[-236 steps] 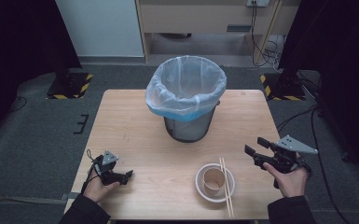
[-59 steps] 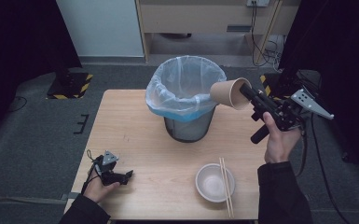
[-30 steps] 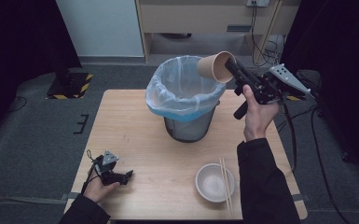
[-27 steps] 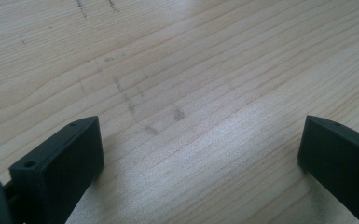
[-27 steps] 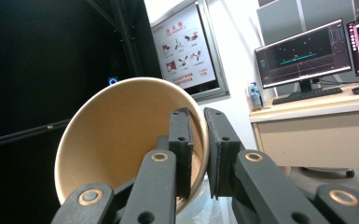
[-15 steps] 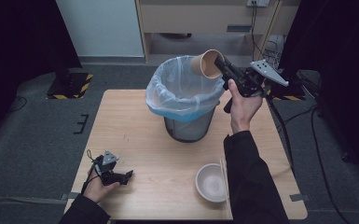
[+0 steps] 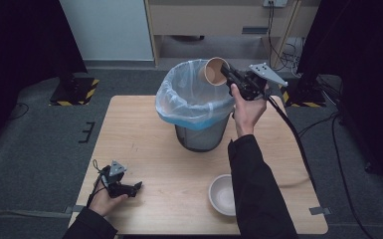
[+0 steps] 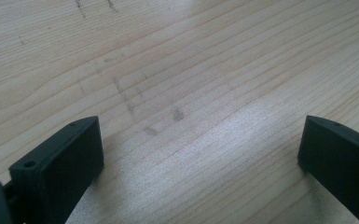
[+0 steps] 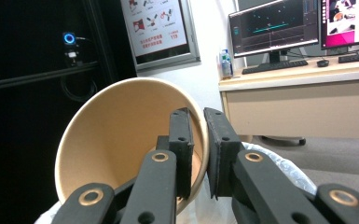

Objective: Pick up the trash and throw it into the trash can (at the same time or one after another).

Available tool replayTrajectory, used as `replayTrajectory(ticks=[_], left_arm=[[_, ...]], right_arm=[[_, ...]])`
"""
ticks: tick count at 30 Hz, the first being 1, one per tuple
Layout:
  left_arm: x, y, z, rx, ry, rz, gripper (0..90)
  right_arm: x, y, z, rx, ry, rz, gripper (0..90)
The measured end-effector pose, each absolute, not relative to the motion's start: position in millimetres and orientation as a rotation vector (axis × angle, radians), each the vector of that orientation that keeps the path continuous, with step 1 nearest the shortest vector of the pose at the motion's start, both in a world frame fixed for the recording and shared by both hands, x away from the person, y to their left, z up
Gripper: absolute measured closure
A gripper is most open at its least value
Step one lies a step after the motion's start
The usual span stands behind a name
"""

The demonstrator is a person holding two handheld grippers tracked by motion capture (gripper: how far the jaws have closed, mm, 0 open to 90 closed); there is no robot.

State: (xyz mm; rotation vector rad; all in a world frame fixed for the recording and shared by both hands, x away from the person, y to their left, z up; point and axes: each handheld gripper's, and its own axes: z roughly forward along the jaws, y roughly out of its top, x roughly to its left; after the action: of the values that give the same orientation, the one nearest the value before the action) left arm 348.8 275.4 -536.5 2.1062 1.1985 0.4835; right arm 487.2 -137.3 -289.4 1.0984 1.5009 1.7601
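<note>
A brown paper cup [image 7: 212, 70] hangs tipped on its side over the far right rim of the mesh bin [image 7: 199, 135], which is lined with a pale blue bag [image 7: 178, 102]. My right gripper [image 7: 227, 75] is shut on the cup's rim; in the right gripper view one jaw is inside the paper cup [image 9: 121, 140] and the other outside, with my right gripper [image 9: 198, 133] pinching the wall. My left gripper [image 7: 132, 189] rests on the table [image 7: 139, 129] near the front left corner, open, with bare wood [image 8: 191, 107] between its jaws.
A white bowl [image 7: 222, 194] stands at the front right of the table, partly covered by the person's right sleeve [image 7: 256, 189]. A cable [image 7: 293, 134] trails from the right gripper across the table's right side. Beyond the bin are a desk and monitors [image 9: 279, 28].
The right gripper lifted the paper cup from beside the bowl, carried it up and left to the bin, and now holds it slightly lower over the rim. The left gripper stayed put.
</note>
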Motion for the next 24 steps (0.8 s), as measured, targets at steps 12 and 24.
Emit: replayTrajectory(ticks=[12, 24], left_arm=[[349, 275, -536, 2.109, 1.195, 0.483, 0.0], [349, 275, -536, 2.109, 1.195, 0.484, 0.0]], right_arm=[[500, -137, -294, 1.124, 1.561, 1.719, 64.4], [464, -180, -261, 1.088, 1.474, 1.803, 54.9]])
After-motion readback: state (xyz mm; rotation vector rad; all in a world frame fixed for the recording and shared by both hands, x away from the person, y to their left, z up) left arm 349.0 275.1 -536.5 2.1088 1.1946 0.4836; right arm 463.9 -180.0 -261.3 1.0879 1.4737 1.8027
